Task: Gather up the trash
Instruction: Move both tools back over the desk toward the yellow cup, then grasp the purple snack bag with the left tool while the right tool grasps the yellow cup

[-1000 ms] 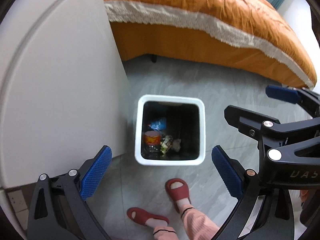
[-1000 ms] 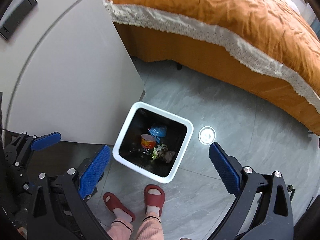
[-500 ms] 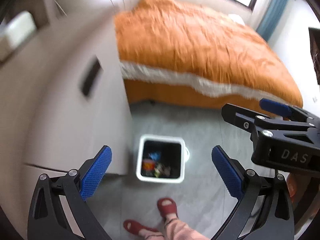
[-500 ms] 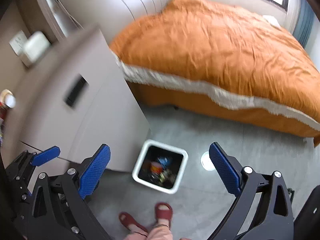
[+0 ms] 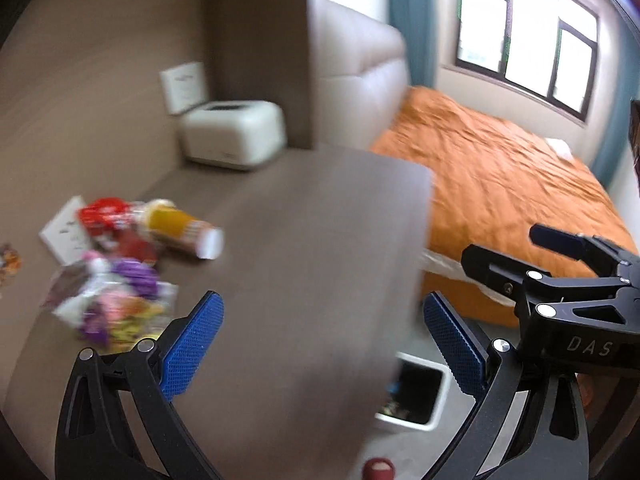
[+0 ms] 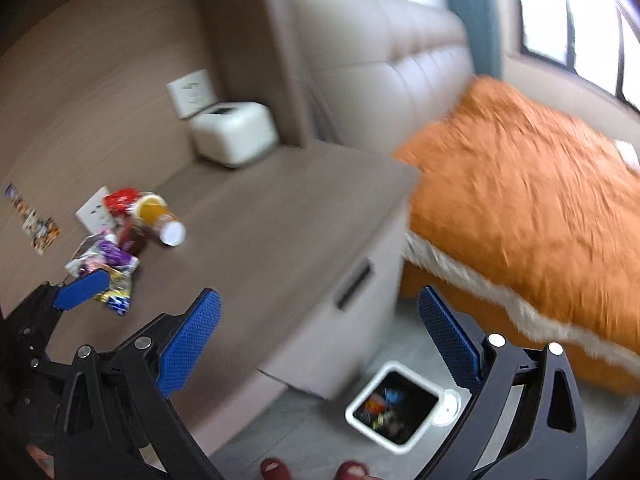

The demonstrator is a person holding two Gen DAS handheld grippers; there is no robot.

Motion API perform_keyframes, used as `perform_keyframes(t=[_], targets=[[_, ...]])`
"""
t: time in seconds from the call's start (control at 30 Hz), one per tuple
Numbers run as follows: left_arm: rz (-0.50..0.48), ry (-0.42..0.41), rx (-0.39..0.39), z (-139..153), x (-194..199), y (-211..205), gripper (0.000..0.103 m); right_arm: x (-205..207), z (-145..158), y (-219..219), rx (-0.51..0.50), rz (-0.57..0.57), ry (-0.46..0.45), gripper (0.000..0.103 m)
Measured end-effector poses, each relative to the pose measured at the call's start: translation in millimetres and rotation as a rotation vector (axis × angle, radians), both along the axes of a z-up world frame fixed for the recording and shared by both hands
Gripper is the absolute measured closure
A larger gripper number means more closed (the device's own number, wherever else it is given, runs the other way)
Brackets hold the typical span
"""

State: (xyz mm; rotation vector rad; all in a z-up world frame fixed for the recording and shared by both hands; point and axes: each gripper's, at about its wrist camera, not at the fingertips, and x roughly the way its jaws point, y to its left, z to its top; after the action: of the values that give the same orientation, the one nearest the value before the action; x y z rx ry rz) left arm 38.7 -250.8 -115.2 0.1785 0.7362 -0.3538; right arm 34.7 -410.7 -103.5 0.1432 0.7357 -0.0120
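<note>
While spread wide, both tongs (image 5: pixel 320 346) (image 6: pixel 318 344) hold nothing.

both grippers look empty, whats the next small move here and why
Probably carry the open left gripper forward and left toward the blurred pile of colourful snack wrappers on the grey-brown cabinet top. Both it and the right gripper hold nothing, while the white square bin on the floor already contains some trash, so the wrappers seem to be what is left.

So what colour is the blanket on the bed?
Orange, with a whitish fringe along its edge: the blanket shows best in the right wrist view.
</note>
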Motion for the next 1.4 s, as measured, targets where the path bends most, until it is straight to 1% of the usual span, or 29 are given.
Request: perform_keyframes(t=[0.07, 0.2, 0.27, 0.4, 0.47, 0.57, 0.6, 0.67, 0.73, 0.83, 0.9, 0.93, 1.0, 1.03, 1.1, 1.13, 1.17, 1.2, 1.23, 1.27, 1.3, 1.33, 1.37, 1.4], targets=[[0.046, -0.015, 0.003, 8.6, 4.8, 20.1, 0.005, 12.6, 7.3, 18.4, -0.033, 0.045, -0.014, 0.005], [0.126, -0.048, -0.011, 19.9, 10.2, 50.8, 0.005, 37.7, 16.0, 46.7, -0.019, 0.149, 0.0, 0.005], [0.18, -0.084, 0.004, 20.0, 12.2, 65.5, 0.005, 53.7, 16.1, 61.9, -0.045, 0.202, 0.011, 0.005], [0.266, -0.108, 0.045, 15.9, 25.7, 93.6, 0.005, 81.9, 8.3, 89.3, -0.112, 0.279, 0.056, 0.005], [0.292, -0.098, 0.067, 11.0, 35.9, 108.6, 0.005, 98.9, 3.0, 105.9, -0.147, 0.332, 0.053, 0.005], [0.323, -0.088, 0.116, 2.1, 46.9, 122.9, 0.005, 117.2, -7.5, 121.9, -0.146, 0.391, 0.074, 0.005], [0.322, -0.065, 0.121, -2.3, 52.8, 127.8, 0.005, 125.4, -12.0, 129.4, -0.148, 0.412, 0.083, 0.005], [0.316, -0.047, 0.123, -7.7, 60.1, 133.2, 0.005, 136.2, -17.1, 140.2, -0.165, 0.435, 0.087, 0.005], [0.314, -0.028, 0.146, -15.1, 68.1, 136.5, 0.005, 149.2, -24.4, 151.2, -0.179, 0.467, 0.101, 0.005], [0.293, 0.011, 0.123, -24.8, 77.9, 140.3, 0.005, 166.0, -35.6, 165.1, -0.209, 0.506, 0.121, 0.005], [0.288, 0.042, 0.127, -33.9, 84.9, 140.2, 0.005, 176.6, -44.4, 173.2, -0.234, 0.536, 0.141, 0.006], [0.287, 0.054, 0.129, -37.6, 86.8, 139.2, 0.005, 182.0, -49.6, 177.3, -0.245, 0.551, 0.152, 0.007], [0.284, 0.08, 0.137, -46.4, 92.3, 137.5, 0.005, 189.5, -57.5, 181.9, -0.26, 0.569, 0.17, 0.014], [0.284, 0.086, 0.135, -48.8, 94.4, 137.2, 0.005, 193.6, -62.0, 183.5, -0.258, 0.576, 0.183, 0.015], [0.285, 0.098, 0.117, -50.8, 98.9, 138.3, 0.005, 200.2, -68.6, 184.9, -0.248, 0.579, 0.203, 0.023], [0.29, 0.109, 0.098, -51.9, 102.2, 140.0, 0.005, 201.9, -70.2, 185.3, -0.241, 0.581, 0.209, 0.025], [0.296, 0.119, 0.076, -52.5, 105.4, 142.4, 0.005, 203.6, -71.9, 185.5, -0.223, 0.583, 0.217, 0.03], [0.295, 0.127, 0.047, -52.8, 108.3, 145.2, 0.006, 204.4, -73.3, 185.8, -0.201, 0.588, 0.226, 0.04], [0.292, 0.134, 0.029, -52.7, 110.4, 146.2, 0.006, 204.9, -74.2, 186.1, -0.188, 0.593, 0.232, 0.047], [0.295, 0.125, 0.025, -51.4, 111.5, 146.8, 0.011, 204.0, -74.3, 186.4, -0.178, 0.597, 0.233, 0.055], [0.296, 0.12, 0.029, -50.1, 111.8, 146.6, 0.022, 202.0, -73.3, 186.8, -0.172, 0.598, 0.231, 0.062], [0.293, 0.114, 0.04, -48.6, 111.6, 146.2, 0.027, 201.3, -72.9, 186.2, -0.158, 0.602, 0.236, 0.062], [0.292, 0.113, 0.044, -47.9, 112.5, 146.7, 0.037, 199.1, -72.1, 184.9, -0.147, 0.599, 0.237, 0.062], [0.291, 0.113, 0.044, -47.6, 113.2, 147.2, 0.045, 195.8, -69.9, 182.7, -0.136, 0.59, 0.231, 0.062]])
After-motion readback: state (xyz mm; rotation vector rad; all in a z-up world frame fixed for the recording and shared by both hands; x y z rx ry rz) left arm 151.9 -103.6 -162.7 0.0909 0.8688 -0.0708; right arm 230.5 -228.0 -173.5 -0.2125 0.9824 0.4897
